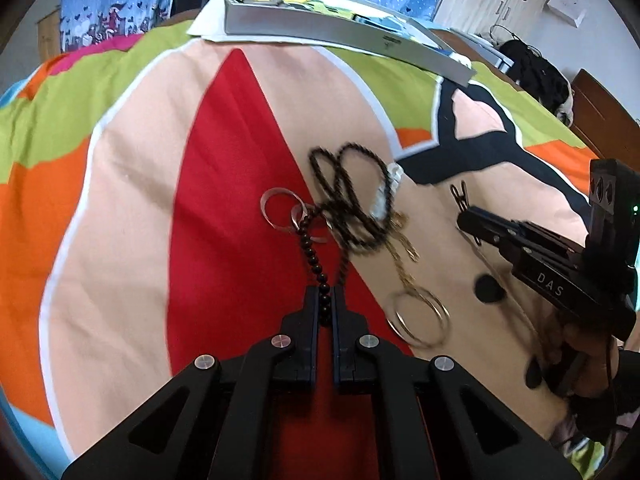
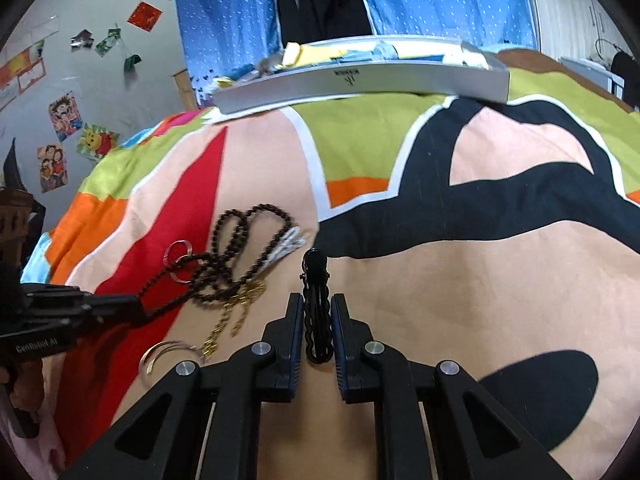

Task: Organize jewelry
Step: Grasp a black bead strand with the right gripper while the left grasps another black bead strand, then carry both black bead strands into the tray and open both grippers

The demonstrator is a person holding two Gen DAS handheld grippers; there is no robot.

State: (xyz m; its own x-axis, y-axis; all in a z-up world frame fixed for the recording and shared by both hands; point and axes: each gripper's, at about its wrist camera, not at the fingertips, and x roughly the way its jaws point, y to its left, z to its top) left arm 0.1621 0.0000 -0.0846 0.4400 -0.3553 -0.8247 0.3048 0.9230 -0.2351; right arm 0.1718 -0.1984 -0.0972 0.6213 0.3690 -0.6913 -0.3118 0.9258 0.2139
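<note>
Layout on the bedspread (image 1: 132, 208). Bead necklace (image 1: 352, 196) lies at centre; clear rings (image 1: 280, 210) touch it at 9 o'clock, a pale clip (image 1: 386, 196) at 3 o'clock. The chain (image 1: 404, 256) trails toward 5 o'clock, ending at hoop earrings (image 1: 420, 320). Hair clip (image 2: 317, 312) lies well apart at 3 o'clock. The tray (image 1: 340, 40) sits at 12 o'clock, behind all.

We held the black two-finger left gripper (image 1: 325, 300) low and level, its jaws pinched on a dark bead strand (image 1: 316, 256). Our black right gripper (image 2: 317, 322), gripped by a hand (image 1: 580, 344), had its jaws clamped on a black wavy hair clip (image 2: 317, 312).
</note>
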